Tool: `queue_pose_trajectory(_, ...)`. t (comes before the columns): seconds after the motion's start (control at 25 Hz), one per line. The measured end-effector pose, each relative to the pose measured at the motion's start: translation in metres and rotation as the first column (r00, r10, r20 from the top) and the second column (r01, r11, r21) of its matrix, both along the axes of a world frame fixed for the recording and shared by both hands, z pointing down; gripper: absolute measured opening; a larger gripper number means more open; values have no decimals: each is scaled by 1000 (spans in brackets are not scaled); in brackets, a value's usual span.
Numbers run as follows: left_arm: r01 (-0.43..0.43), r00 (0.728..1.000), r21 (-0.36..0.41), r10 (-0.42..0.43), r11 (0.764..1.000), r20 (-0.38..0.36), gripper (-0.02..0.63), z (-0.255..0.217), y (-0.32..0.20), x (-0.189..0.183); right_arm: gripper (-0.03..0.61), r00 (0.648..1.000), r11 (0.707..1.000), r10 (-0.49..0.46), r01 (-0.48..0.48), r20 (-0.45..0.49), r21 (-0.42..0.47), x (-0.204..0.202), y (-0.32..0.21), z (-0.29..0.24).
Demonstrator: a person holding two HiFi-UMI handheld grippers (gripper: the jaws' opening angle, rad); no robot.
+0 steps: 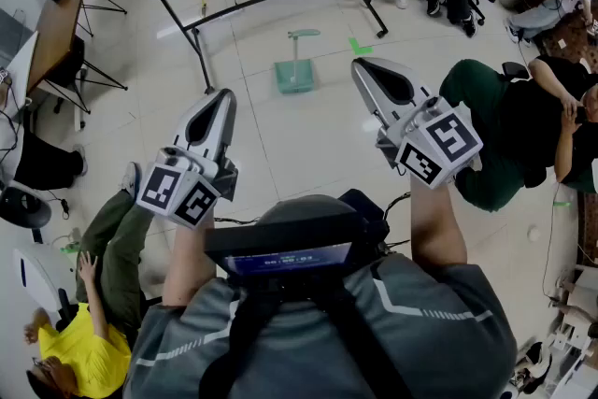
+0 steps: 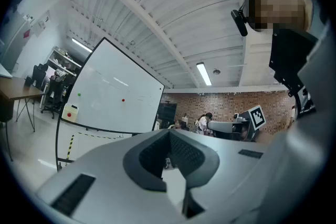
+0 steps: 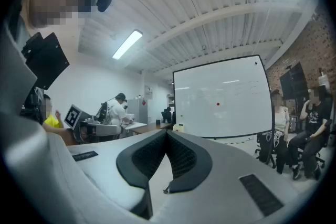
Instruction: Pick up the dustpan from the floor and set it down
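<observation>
Grey-shirted shoulders (image 1: 448, 322) sit lowest in head view, 2 grippers held level just past them. Left gripper (image 1: 224, 95) jaws closed, nothing between them. Right gripper (image 1: 361, 64) same, empty. Green dustpan (image 1: 293, 78) stands on the tiled floor (image 1: 280, 154) further out, between both grippers, untouched.

The dustpan (image 1: 296, 70) is pale mint green, pan and handle alike, on a floor (image 1: 280, 145) of glossy off-white tiles. A tape mark (image 1: 360, 45) near it is bright green. The left gripper (image 1: 222, 94) and right gripper (image 1: 361, 64) are light grey with black ribbed pads (image 2: 186, 152), and each carries a cube of black-and-white square markers. The whiteboard (image 2: 113, 94) is white with a black frame, 1 red dot and 1 green dot. The far wall (image 2: 220, 105) is red-brown brick. A seated person's shirt (image 1: 79, 346) is bright yellow.
</observation>
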State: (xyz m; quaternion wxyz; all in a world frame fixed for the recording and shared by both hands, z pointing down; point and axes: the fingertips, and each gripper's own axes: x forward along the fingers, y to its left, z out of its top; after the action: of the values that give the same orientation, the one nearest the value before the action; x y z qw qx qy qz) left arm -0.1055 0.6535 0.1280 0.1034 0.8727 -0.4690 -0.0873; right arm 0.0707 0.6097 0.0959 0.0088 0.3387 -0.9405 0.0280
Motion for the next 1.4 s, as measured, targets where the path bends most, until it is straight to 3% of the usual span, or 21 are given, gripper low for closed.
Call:
queue_pose_trajectory(0.2,-12,1000,0,12,1000,11,34,19,-23,-34,25,999,999,37,-37,8,5,-25,-25,16)
queue_pose_trajectory(0.48,1,1000,-6,-1,1000,11,33,28,-91,-46,25,1000,1000,-10,10,7,6,-45,-90,25)
queue_pose_trajectory(0.84,78,996,18,-79,997,47,33,11,-251,-23,25,988,988,-154,154,-14,26,-37,-262,22)
queue_pose_trajectory(1.04,150,989,-5,-149,989,11,34,5,-359,-21,25,973,973,-232,233,-14,6,-28,-366,19)
queue_pose_trajectory(1.2,180,984,1,-180,984,17,33,9,-415,-15,25,963,963,-269,270,-24,9,-20,-412,28)
queue_pose_trajectory(1.4,135,991,8,-135,991,22,34,16,-465,-33,25,965,963,-261,261,-16,63,-41,-448,32)
